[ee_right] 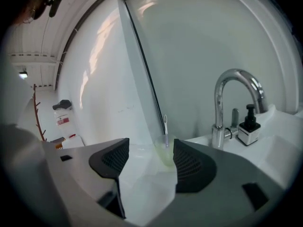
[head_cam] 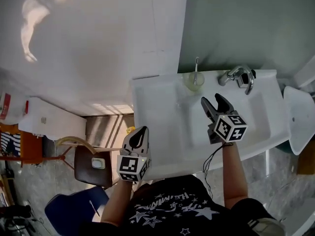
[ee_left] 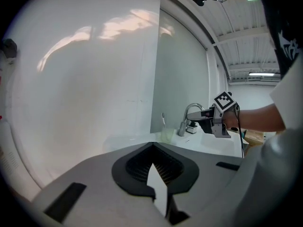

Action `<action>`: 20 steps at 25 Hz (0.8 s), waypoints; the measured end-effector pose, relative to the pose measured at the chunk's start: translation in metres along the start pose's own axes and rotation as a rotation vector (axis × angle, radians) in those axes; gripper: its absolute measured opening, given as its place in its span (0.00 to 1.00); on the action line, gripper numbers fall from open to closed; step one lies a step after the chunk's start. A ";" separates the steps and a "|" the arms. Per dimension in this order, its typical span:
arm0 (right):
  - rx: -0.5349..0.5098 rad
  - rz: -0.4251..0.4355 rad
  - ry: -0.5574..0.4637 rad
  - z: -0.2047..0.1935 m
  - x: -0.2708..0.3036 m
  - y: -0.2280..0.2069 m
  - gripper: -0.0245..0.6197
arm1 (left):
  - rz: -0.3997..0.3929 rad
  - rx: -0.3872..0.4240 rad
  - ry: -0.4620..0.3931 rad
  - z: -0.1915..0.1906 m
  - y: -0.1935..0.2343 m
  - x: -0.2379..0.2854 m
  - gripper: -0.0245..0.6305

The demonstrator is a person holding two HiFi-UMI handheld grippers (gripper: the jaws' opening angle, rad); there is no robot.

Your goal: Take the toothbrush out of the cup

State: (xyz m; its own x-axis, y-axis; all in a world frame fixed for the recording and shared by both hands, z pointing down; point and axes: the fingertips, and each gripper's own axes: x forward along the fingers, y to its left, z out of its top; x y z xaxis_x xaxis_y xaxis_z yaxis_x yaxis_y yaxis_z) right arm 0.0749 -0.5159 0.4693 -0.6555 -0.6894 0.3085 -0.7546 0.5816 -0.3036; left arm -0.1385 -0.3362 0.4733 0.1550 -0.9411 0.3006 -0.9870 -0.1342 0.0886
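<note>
Head view: a person stood over a white sink (head_cam: 162,119) with a tool in each hand.
Cup: a pale, see-through cup (head_cam: 194,81) stood upright on the sink's back ledge, against the wall and just left of the tap (head_cam: 237,74).
Toothbrush: the toothbrush (head_cam: 196,65) stood inside the cup, its head up and well clear of the rim, with nothing touching it.
Right tool: the right tool (head_cam: 210,99) hung over the basin with its jaws spread wide and nothing between them. It was near the cup but apart from it. In the right gripper view the cup and brush lined up in the gap between the two pads, farther off.
Left tool: the left tool (head_cam: 141,131) hung at the sink's near left corner, well apart from the cup. Its jaws were closed together on nothing.
Step in hand: this looked like the approach, with the right tool aimed at the brush and no grasp made yet.
Next move: it probably called for carrying the right tool forward until the handle above the rim sat between the pads, then closing on it and lifting straight up.
Risk: the cup looked light, so a sideways pull might tip it. The left tool could steady it if needed.
</note>
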 end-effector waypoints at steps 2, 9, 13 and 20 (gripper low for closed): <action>0.016 0.025 -0.001 0.009 0.019 -0.005 0.49 | 0.009 0.005 0.001 0.008 -0.002 0.014 0.06; -0.001 0.066 0.028 0.046 0.083 -0.025 0.49 | 0.060 0.023 -0.015 0.044 0.009 0.053 0.06; -0.030 0.078 0.088 0.048 0.118 -0.036 0.45 | 0.085 0.015 -0.013 0.051 0.018 0.068 0.06; -0.079 0.076 0.185 0.031 0.162 -0.054 0.42 | 0.127 0.010 0.048 0.034 0.029 0.084 0.06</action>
State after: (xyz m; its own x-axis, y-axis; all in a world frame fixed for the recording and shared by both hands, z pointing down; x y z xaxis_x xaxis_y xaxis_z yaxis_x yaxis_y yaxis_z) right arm 0.0108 -0.6722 0.5077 -0.6992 -0.5553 0.4502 -0.6982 0.6658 -0.2631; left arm -0.1554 -0.4300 0.4693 0.0303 -0.9347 0.3541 -0.9991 -0.0181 0.0376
